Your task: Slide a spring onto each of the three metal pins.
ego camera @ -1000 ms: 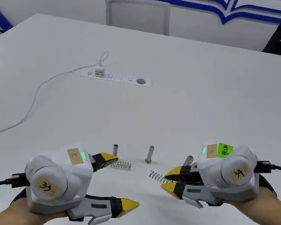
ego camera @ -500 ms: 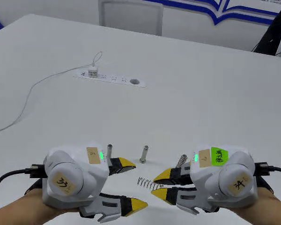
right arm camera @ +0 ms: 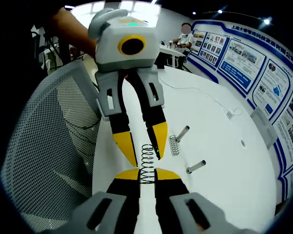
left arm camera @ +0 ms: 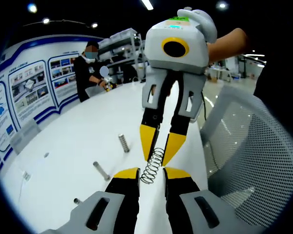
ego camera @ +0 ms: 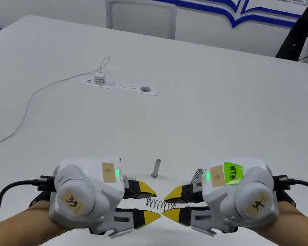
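Left tool (left arm camera: 152,173): we find its jaws part open, set wider than the spring (ego camera: 158,205). One end of the spring sits between the yellow tips, and we cannot tell whether they touch it.
Right tool (right arm camera: 147,174): jaws almost closed, pinching the other end of the spring.
Position of tools: low over the near edge of the bench (ego camera: 220,102), tip to tip, with the spring bridging the gap between them.
Middle pin (ego camera: 155,167): upright and bare, just beyond the tools.
Right-hand pin (ego camera: 197,177): a coil already sits round it, and its foot is hidden behind the right tool.
Third pin (right arm camera: 182,132): we see it bare in the right gripper view.
Loose spring (right arm camera: 174,145): lies on the bench just beside the third pin.
Power strip (ego camera: 120,85): far side of the bench, well apart from the pins, with its cable (ego camera: 36,110) trailing to the left.
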`<state>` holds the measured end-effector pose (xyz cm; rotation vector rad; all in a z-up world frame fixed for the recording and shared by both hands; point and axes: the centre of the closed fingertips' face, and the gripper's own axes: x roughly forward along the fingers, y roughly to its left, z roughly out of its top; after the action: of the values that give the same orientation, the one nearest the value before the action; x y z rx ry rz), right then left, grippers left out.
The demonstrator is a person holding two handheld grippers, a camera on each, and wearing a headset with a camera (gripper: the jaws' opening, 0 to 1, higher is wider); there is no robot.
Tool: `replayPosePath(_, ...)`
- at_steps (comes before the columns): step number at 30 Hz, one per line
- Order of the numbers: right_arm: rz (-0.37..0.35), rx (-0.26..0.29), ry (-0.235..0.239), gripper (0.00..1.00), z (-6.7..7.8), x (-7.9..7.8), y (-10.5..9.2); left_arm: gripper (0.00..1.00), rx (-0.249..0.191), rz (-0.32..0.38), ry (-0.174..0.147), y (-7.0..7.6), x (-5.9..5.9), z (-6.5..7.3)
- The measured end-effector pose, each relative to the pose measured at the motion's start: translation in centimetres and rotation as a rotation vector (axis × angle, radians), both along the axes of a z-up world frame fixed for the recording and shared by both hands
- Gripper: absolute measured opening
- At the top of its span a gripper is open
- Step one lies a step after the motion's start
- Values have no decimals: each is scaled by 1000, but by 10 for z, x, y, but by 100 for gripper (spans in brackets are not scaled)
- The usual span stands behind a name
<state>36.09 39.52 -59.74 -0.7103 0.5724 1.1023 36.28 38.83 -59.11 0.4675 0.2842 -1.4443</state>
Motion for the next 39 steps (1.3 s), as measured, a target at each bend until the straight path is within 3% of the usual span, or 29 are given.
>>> replayPosePath(6,16,-9,1,11,0,-1,2,15,40,-25,-49,2,2,-4)
replayPosePath(8,22,-10,1,11,0,-1,3,14,62,-52,-103,3,1,-6)
replayPosePath(9,24,-13,-3,11,1,-1,2,12,80,-65,-157,4,3,-6)
replayPosePath(11,27,-16,-2,11,1,-1,2,12,68,-64,-144,3,0,-7)
replayPosePath(28,16,-2,-4,17,2,3,0,10,66,-65,-145,3,-1,-5)
replayPosePath(31,16,-26,4,17,-3,3,-5,10,63,-63,-146,2,-1,-4)
replayPosePath(39,24,10,46,12,-2,-2,-2,10,56,-65,-155,3,-3,-1)
